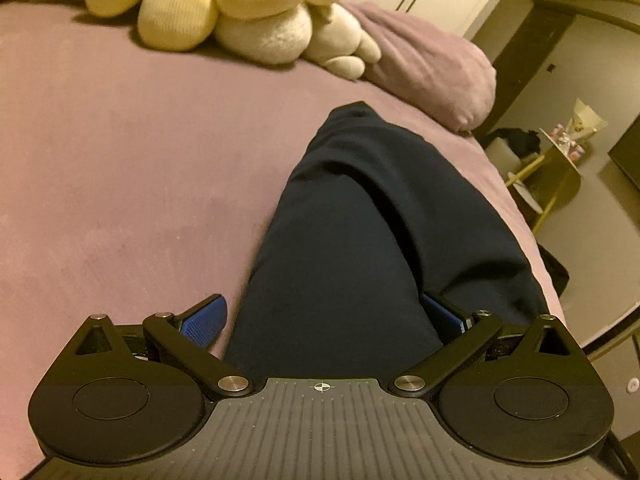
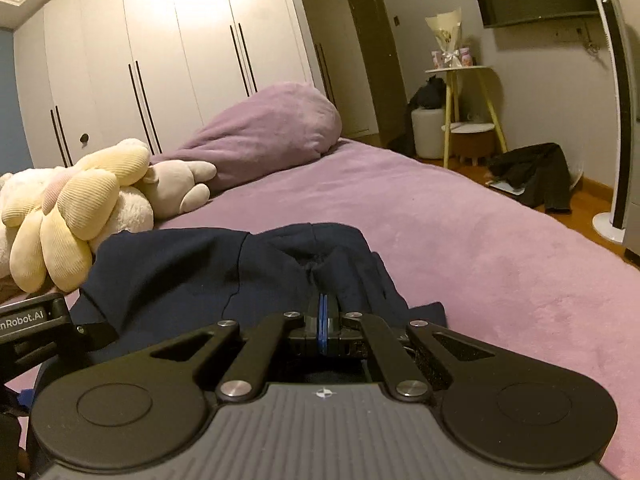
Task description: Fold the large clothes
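The navy garment (image 1: 360, 240) is spread on the bed (image 1: 120, 160) between the parted left gripper (image 1: 320, 320) fingers (image 1: 204, 320). A fold is clamped by the right gripper (image 2: 322, 304).

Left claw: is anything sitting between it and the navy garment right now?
Nothing visible. The left claw is open with the navy garment already running between its blue pads on the purple bed. The plush toys lie well beyond it.
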`<state>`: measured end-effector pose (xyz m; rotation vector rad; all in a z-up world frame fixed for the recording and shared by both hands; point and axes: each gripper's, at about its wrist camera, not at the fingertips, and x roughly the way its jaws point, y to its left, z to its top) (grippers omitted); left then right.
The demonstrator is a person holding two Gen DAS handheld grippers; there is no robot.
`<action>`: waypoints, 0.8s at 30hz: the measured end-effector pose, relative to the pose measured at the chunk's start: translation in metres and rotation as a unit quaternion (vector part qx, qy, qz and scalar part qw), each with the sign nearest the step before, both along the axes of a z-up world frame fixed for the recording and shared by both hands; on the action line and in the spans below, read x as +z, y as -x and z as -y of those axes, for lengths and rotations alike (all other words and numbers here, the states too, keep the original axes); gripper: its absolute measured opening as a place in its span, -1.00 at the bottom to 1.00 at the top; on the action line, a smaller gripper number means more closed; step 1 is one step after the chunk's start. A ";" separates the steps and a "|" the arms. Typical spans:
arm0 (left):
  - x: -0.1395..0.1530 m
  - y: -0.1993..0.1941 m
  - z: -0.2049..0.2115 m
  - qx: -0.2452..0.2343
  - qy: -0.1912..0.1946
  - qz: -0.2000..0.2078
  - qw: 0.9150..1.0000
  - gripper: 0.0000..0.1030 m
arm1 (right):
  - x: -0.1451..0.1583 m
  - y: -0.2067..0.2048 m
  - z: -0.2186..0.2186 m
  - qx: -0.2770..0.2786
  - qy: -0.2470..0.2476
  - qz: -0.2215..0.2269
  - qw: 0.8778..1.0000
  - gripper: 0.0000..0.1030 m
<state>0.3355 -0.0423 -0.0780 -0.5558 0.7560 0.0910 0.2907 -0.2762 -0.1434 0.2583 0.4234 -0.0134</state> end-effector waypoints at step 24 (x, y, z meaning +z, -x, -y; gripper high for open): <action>-0.014 0.000 -0.005 0.011 0.028 0.027 0.999 1.00 | -0.026 -0.011 0.013 0.024 -0.044 0.012 0.999 -1.00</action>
